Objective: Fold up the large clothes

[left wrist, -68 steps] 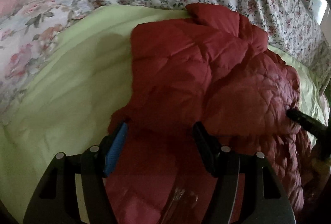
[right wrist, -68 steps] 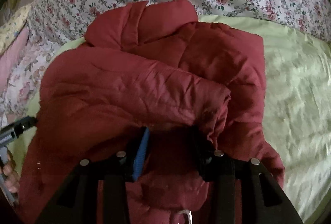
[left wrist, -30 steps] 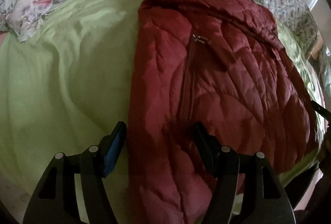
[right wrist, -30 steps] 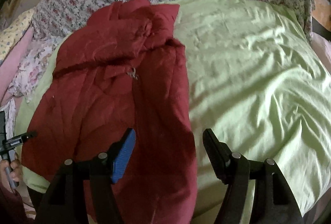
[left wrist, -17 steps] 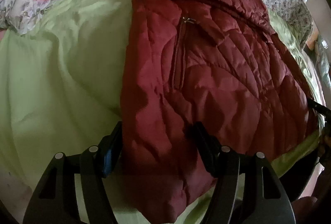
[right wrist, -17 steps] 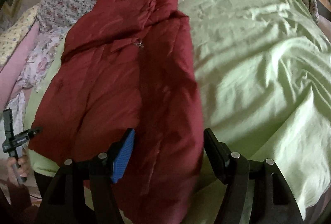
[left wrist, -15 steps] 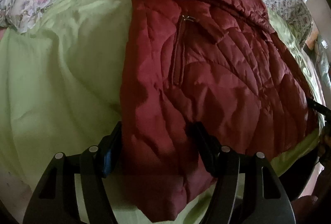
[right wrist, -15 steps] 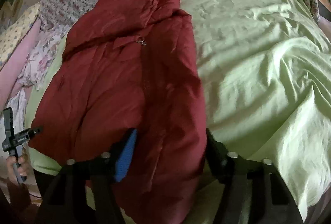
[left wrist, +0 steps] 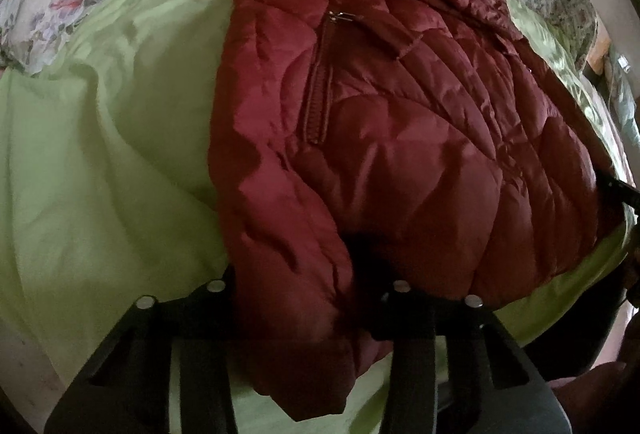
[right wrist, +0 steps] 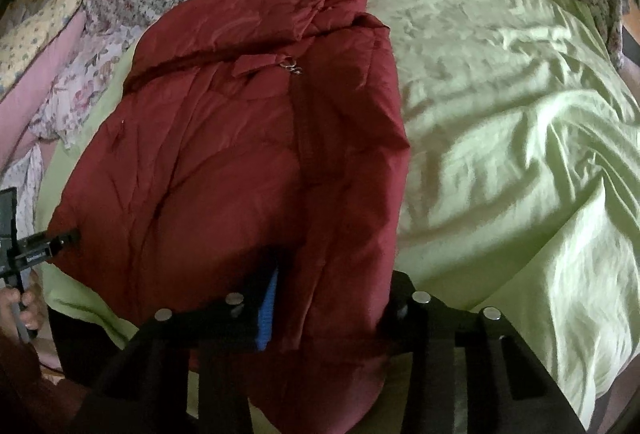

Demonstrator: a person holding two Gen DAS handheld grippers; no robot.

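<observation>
Both pairs of jaws are closing on the near hem of a dark red quilted puffer jacket (left wrist: pixel 400 121): left gripper (left wrist: pixel 296 274) at its left corner, right gripper (right wrist: pixel 328 290) at its right. The jacket lies flat on a pale green sheet (right wrist: pixel 500 113). Grip all layers, then lift evenly toward the far collar.

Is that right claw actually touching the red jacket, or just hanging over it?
Touching. In the right wrist view the right claw is closing on the hem of the red jacket, and the cloth bunches tightly between its blue pad and the other finger.
</observation>
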